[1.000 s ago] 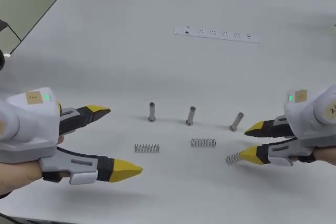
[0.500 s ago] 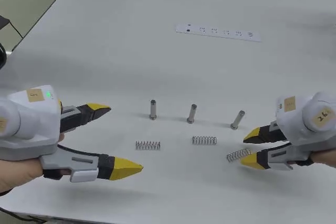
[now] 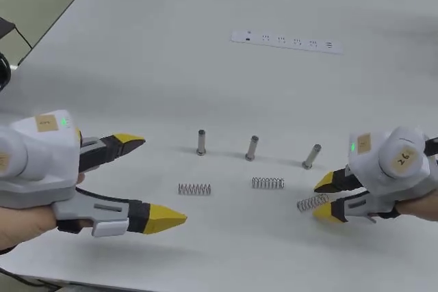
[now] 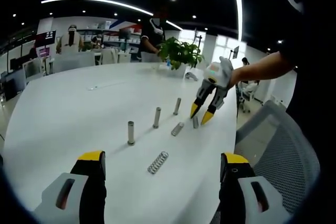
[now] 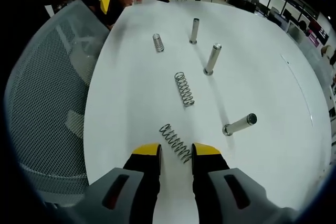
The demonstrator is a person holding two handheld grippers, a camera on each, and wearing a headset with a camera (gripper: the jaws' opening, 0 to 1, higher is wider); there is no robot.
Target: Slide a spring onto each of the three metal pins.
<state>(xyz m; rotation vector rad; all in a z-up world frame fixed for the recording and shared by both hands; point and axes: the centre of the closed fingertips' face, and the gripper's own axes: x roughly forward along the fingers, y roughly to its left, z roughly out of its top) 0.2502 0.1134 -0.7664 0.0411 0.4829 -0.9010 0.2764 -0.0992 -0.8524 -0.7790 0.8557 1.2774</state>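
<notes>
spring [image 5: 170, 136] lies flat on the white table [image 5: 262, 51], its near end between the right gripper's [image 5: 176, 150] slightly parted, unclenched jaws; nearest pin [image 5: 239, 124] stands at two o'clock. better to pinch mid-coil, gently, so it stays straight. left gripper [image 3: 161, 181] hangs wide apart, empty.

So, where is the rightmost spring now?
In the head view the spring lies at the right, one end between the tips of the open right tongs, just nearer than the rightmost pin.

On the table [image 3: 137, 66], left pin [image 3: 201, 142], middle pin [image 3: 252, 148] and right pin [image 3: 312, 156] form a row. Left spring [image 3: 194, 189], middle spring [image 3: 267, 182] and right spring [image 3: 309, 203] lie before them; power strip [image 3: 286, 42] nearer the far edge.
</notes>
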